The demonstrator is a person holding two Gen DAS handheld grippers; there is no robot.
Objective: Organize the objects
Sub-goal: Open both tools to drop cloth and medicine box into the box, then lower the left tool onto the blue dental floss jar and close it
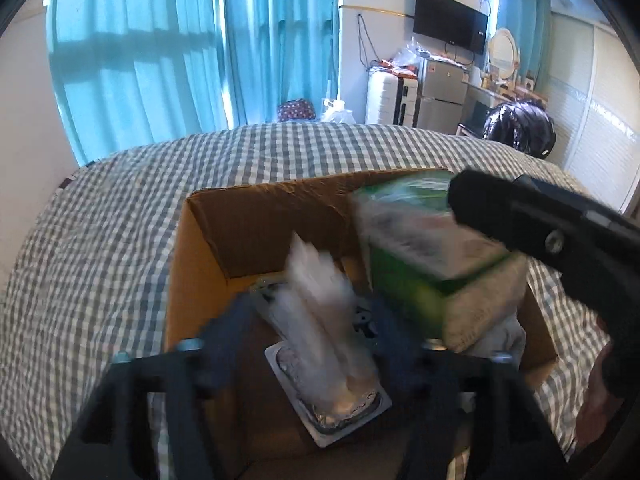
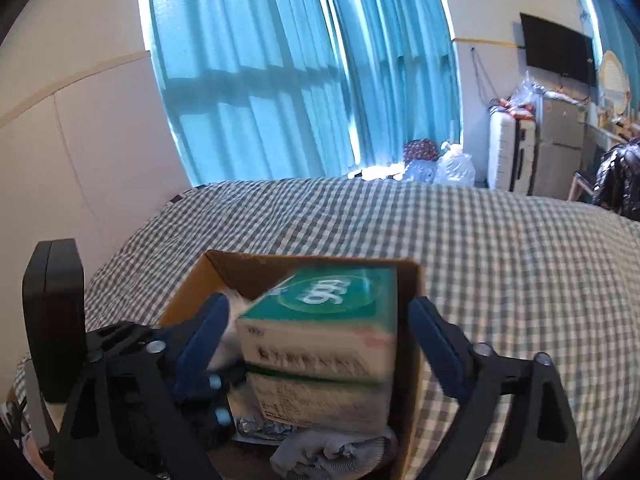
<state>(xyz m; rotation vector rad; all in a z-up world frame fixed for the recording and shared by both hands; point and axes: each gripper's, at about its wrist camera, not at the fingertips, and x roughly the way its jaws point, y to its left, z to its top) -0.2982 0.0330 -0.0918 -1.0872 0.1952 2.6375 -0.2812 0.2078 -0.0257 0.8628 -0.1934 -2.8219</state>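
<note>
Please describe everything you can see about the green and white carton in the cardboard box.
The green and white carton looks like printed card, with a green top bearing a white oval logo and a white side with dark, blurred text. It sits tilted at the right side of the open cardboard box, resting on grey cloth. The right gripper straddles it, fingers apart on both sides, not visibly touching.

Daylight through curtains (image 1: 192,52); foreground motion-blurred, edges warped.
</note>
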